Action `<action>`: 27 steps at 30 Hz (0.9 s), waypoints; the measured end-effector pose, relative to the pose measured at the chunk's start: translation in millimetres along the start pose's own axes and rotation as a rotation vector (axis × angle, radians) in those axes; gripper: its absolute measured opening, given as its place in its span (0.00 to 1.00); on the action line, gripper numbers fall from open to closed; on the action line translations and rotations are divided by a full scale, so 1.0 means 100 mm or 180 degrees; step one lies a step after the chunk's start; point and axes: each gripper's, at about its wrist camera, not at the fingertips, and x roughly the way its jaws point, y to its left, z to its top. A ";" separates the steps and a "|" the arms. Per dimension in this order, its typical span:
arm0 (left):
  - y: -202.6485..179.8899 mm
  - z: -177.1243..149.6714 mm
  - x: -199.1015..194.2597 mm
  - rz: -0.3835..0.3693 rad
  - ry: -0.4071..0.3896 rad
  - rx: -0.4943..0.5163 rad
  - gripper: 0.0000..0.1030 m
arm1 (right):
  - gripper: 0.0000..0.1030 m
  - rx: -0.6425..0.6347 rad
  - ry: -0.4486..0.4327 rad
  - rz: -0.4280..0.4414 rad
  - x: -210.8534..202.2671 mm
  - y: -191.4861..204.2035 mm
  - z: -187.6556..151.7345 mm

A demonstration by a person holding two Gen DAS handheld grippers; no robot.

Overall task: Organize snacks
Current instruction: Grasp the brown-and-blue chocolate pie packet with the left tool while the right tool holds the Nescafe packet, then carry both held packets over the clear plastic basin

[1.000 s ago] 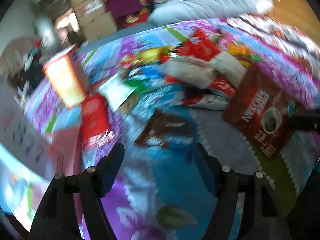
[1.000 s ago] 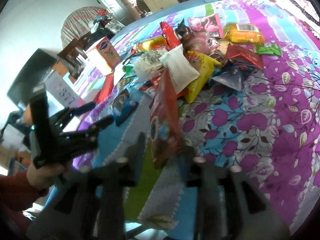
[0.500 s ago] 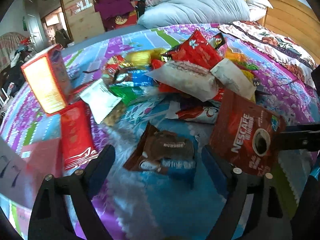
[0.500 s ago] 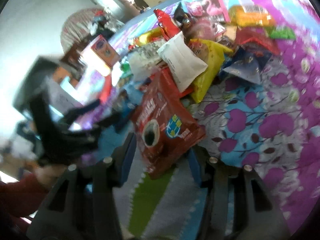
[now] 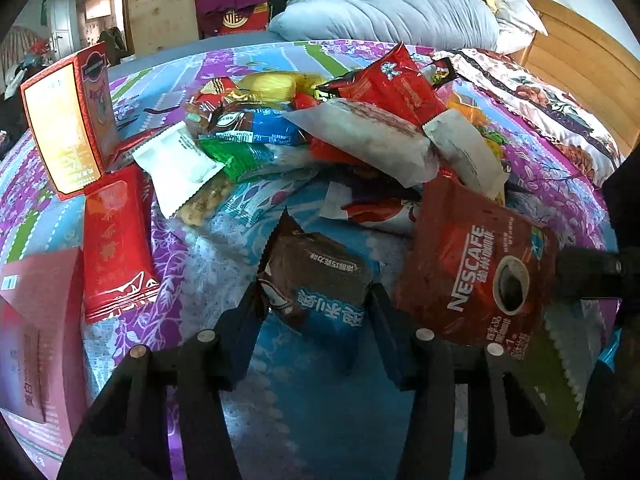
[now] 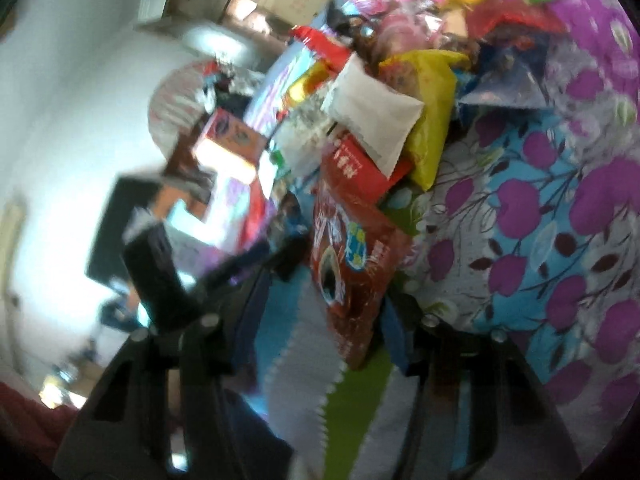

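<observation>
Blurred floral bedspread [image 6: 560, 208] right-view only

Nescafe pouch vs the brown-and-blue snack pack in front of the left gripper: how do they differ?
The Nescafe pouch is red-brown, larger and lifted off the bed, its edge toward the right gripper. The brown-and-blue snack pack is smaller, lies on the bedspread, and sits between the open left gripper fingers. Both are sealed foil-type packets.

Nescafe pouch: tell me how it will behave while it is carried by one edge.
The Nescafe pouch is probably floppy: it is a thin foil bag, pinched at one edge by the right tool, and it looks creased. It seems light, since it stays raised off the bedspread. Its glossy film may slip if the grip loosens.
</observation>
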 end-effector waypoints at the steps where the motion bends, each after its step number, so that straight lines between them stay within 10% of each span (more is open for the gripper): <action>1: 0.01 0.00 0.01 -0.0053 -0.0013 -0.0022 0.58 | 0.52 0.0022 -0.0035 0.0017 0.01 -0.02 0.00; 6: 0.01 0.03 0.04 -0.0093 -0.0025 -0.0035 0.64 | 0.49 -0.0030 -0.0032 0.0003 0.10 -0.01 0.01; 9: 0.02 0.09 0.09 -0.0059 0.0018 -0.0005 0.63 | 0.13 -0.0066 0.0014 -0.0093 0.13 0.01 0.02; 12: 0.03 0.14 0.10 -0.0163 0.0051 -0.0024 0.51 | 0.12 -0.0194 0.0004 -0.0225 0.09 0.10 0.00; 27: 0.04 0.41 -0.94 -0.0145 -0.0610 -0.0198 0.50 | 0.11 -0.1374 -0.0606 -0.0942 -0.56 1.35 0.15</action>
